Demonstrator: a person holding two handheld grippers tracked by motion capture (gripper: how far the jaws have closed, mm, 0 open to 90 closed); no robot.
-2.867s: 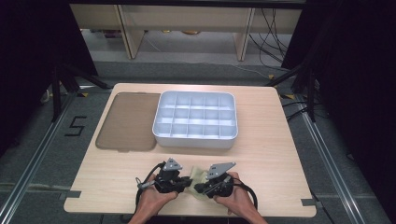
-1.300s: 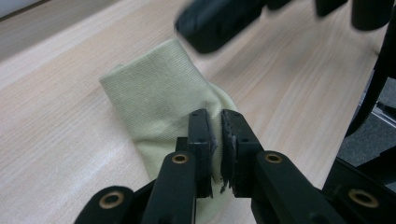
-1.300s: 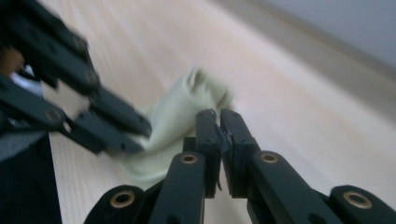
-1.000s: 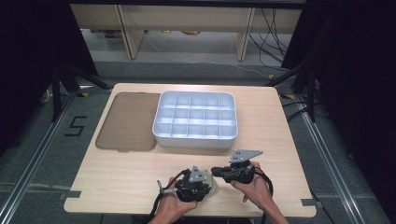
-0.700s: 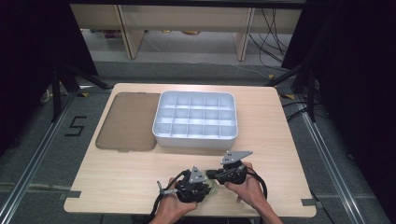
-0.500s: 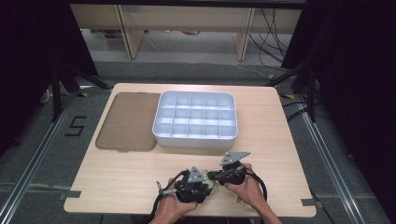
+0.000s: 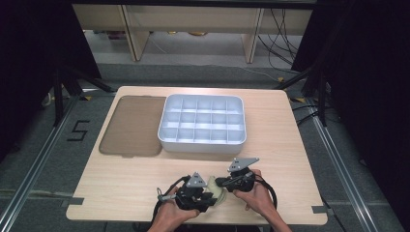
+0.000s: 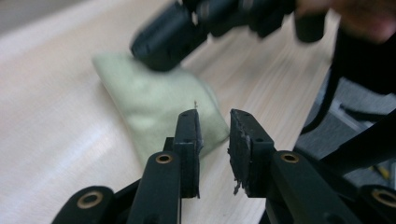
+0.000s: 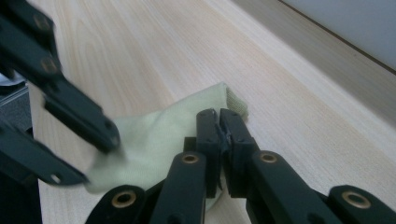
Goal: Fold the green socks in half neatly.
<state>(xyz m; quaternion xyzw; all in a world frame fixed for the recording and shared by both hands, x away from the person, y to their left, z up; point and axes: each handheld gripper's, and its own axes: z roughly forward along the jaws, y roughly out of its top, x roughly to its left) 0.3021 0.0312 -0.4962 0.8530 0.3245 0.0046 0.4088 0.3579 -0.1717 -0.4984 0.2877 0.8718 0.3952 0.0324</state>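
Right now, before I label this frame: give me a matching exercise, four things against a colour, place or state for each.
Things:
1. cloth
2. compartment tray
3. flat lid
4. left gripper

Descriptions:
A. jaws apart, nothing between them
B. brown, lying to the left of the tray
C. pale green, lying between the two grippers
D. white, divided into small cells

Pairs: 1-C, 2-D, 3-B, 4-A

Note: the left gripper's jaws have just been opening.

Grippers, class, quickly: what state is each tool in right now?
Left tool: open, jaws just opened, nothing between them.
Right tool: shut on the pale green cloth.
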